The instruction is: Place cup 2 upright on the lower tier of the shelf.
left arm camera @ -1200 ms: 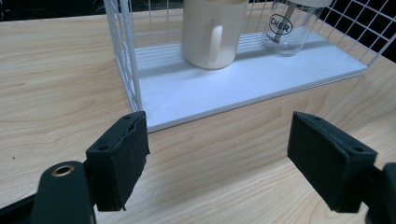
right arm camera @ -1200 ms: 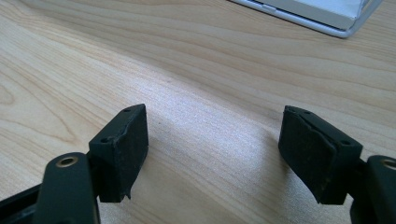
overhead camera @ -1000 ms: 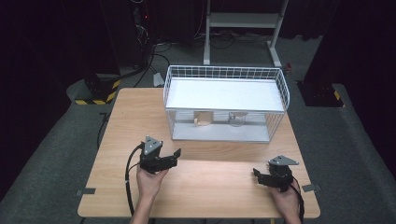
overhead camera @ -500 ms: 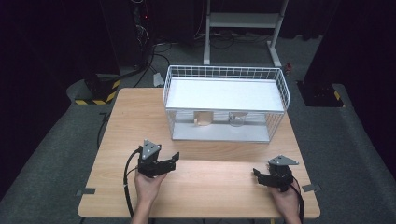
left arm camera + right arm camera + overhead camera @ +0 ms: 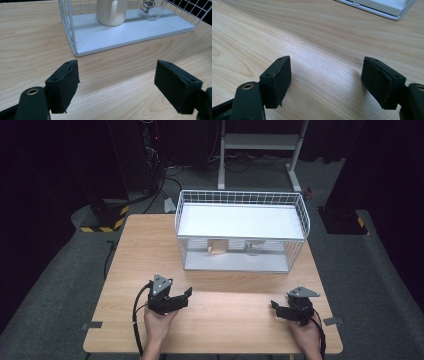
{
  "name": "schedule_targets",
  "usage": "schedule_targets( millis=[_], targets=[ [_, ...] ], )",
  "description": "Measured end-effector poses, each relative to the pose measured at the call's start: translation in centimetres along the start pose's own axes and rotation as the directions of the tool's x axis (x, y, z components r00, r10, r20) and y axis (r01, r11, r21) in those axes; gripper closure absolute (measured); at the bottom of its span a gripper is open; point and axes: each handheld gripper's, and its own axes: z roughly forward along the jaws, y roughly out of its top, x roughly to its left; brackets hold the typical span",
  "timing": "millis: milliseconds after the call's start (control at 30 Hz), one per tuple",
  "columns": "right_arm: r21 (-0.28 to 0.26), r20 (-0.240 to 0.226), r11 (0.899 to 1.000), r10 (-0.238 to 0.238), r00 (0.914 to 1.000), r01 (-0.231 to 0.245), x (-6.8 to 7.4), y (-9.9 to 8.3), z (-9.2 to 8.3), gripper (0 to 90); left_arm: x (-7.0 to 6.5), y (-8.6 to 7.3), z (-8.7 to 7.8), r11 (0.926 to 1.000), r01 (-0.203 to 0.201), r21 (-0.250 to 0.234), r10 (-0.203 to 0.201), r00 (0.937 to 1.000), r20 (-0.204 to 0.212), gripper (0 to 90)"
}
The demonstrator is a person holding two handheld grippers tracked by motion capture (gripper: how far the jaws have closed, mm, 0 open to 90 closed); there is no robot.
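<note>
A white wire rack [image 5: 241, 195] stands at the far middle of the wooden table [image 5: 230, 320]. On its lower shelf sit a cream mug [image 5: 216, 248] and a clear glass jar [image 5: 253, 248]. The left gripper view looks at the rack's near corner [image 5: 72, 32], with the mug [image 5: 111, 12] and jar [image 5: 153, 10] behind the wires. My left gripper [image 5: 187, 293] [image 5: 116, 85] lies near the front left, open, nothing between its pads. My right gripper [image 5: 274, 306] [image 5: 325, 80] rests at the front right, open over bare wood.
The rack's top shelf [image 5: 240, 220] is bare white. A corner of the rack's base [image 5: 387, 8] shows at the top of the right gripper view. A metal stand [image 5: 260, 142] and cables lie on the dark floor beyond the table. Tape marks [image 5: 93, 325] sit by the front corners.
My left gripper has drifted slightly toward the table's near edge. The right gripper has kept still. Both stay open.
</note>
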Motion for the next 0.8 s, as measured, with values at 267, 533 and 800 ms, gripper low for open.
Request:
schedule_targets(
  millis=[267, 533, 800],
  targets=[
    [-0.001, 0.000, 1.000, -0.003, 1.0000, 0.003, 0.0, 0.0, 0.0, 24.4, 0.0, -0.6, 0.0, 0.9999, 0.002, 0.014, -0.001, 1.0000, -0.009, 20.2],
    [0.000, 0.000, 1.000, 0.000, 1.0000, 0.000, 0.0, 0.0, 0.0, 24.4, 0.0, -1.3, 0.3, 0.9996, 0.012, 0.025, -0.012, 0.9999, -0.007, 20.1],
    [0.000, 0.000, 1.000, 0.000, 1.0000, 0.000, 0.0, 0.0, 0.0, 24.4, 0.0, -1.8, 0.7, 0.9991, 0.012, 0.040, -0.011, 0.9998, -0.015, 20.2]
  ],
)
